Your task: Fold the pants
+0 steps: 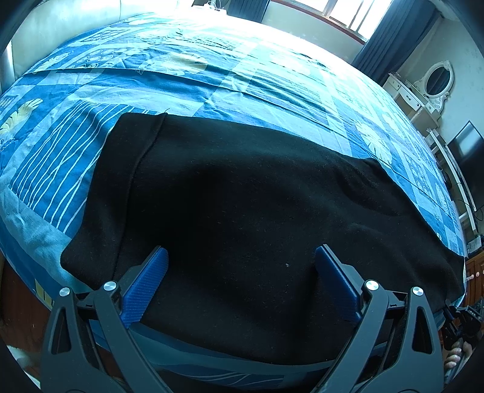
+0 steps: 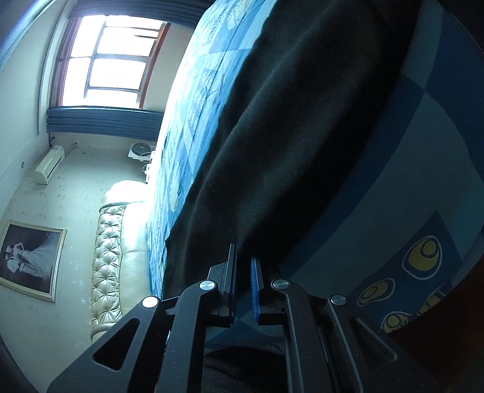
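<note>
Black pants [image 1: 242, 187] lie spread across a blue patterned bedsheet [image 1: 187, 78], reaching the bed's near edge. My left gripper [image 1: 241, 251] hangs open just above the pants' near part, its blue pads [image 1: 145, 290] wide apart with only cloth below them. In the right wrist view, which is rolled sideways, the pants [image 2: 287, 136] run away along the bed. Their near edge comes down between the pads of my right gripper [image 2: 243, 254], which is shut on that edge. The right gripper's body and a hand [image 1: 456, 353] show at the left wrist view's lower right.
A padded cream headboard [image 2: 112, 251] stands at the bed's end, with a framed picture [image 2: 30, 257] on the wall. A window [image 1: 348, 15] with dark curtains lies beyond the bed. A white dresser with an oval mirror [image 1: 438, 78] and a dark screen [image 1: 469, 148] stand along the right.
</note>
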`<state>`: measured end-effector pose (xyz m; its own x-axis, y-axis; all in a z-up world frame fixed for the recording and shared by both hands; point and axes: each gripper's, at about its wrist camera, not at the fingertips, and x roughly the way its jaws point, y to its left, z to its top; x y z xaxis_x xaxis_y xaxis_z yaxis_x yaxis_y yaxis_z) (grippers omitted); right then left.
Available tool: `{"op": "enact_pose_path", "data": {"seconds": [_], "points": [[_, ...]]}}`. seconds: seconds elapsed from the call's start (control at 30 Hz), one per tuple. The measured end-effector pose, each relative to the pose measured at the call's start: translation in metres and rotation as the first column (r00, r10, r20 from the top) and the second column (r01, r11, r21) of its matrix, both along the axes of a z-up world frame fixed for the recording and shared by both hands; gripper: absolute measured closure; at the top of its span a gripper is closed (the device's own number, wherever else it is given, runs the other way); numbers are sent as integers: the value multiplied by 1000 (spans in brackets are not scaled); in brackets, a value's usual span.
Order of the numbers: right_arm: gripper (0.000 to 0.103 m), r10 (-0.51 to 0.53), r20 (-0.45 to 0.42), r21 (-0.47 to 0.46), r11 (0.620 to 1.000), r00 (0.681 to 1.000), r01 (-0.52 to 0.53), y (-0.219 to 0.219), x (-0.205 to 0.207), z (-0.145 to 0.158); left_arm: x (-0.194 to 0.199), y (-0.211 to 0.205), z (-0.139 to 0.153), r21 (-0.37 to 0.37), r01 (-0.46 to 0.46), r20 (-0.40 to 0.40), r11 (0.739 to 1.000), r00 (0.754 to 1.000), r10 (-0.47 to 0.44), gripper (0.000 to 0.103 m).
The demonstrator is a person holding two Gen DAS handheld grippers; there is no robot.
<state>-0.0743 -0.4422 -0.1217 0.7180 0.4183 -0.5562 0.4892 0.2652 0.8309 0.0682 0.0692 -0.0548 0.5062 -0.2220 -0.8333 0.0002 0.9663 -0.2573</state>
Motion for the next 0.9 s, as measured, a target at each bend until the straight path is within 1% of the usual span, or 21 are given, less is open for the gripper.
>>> {"op": "enact_pose_path", "data": {"seconds": [0.07, 0.13, 0.2, 0.27, 0.37, 0.43, 0.5, 0.57, 0.6, 0.63, 0.67, 0.7, 0.73, 0.8, 0.9], "points": [[97, 6, 19, 6, 1000, 1000, -6, -1, 2, 0, 0, 0, 0, 0, 2, 1, 1000, 1000, -2, 6], [96, 34, 22, -10, 999, 999, -34, -3, 6, 7, -1, -1, 0, 6, 4, 3, 1000, 1000, -4, 6], [94, 67, 18, -36, 997, 998, -66, -5, 6, 14, -2, -2, 0, 13, 6, 5, 1000, 1000, -6, 6], [90, 94, 20, -59, 994, 995, -93, -8, 5, 22, -2, -3, 0, 17, 10, 7, 1000, 1000, -10, 6], [89, 111, 43, -131, 986, 993, -104, -26, -2, 40, -2, -4, 0, 26, 19, 12, 999, 1000, -20, 6], [85, 89, 71, -205, 976, 994, -73, -49, -9, 60, -3, -5, -1, 31, 23, 14, 999, 1000, -23, 6], [65, 60, 107, -242, 970, 992, -32, -83, -17, 76, -2, -5, -1, 33, 24, 14, 999, 1000, -24, 6], [59, 20, 131, -291, 957, 991, 19, -124, -24, 89, -2, -4, -1, 33, 24, 14, 999, 1000, -24, 6], [54, 13, 132, -318, 948, 991, 30, -145, -25, 93, -2, -5, -1, 34, 25, 14, 999, 1000, -25, 6], [50, 12, 117, -352, 936, 993, 30, -165, -23, 96, -2, -5, -1, 36, 27, 15, 999, 1000, -27, 6], [49, -10, 72, -425, 904, 997, 39, -185, -24, 99, -2, -5, -1, 38, 30, 17, 999, 999, -30, 6], [48, -24, 29, -478, 878, 999, 35, -200, -22, 98, -2, -5, -1, 41, 34, 20, 999, 999, -35, 6], [48, -16, -4, -485, 874, 1000, 12, -217, -19, 93, -3, -5, -1, 45, 39, 24, 998, 999, -40, 6], [48, -52, -92, -497, 868, 994, -1, -249, -21, 78, -4, -6, -2, 52, 46, 29, 998, 998, -48, 6], [48, -39, -134, -464, 885, 990, -28, -272, -15, 53, -3, -6, -2, 50, 51, 31, 997, 998, -52, 4]]}}
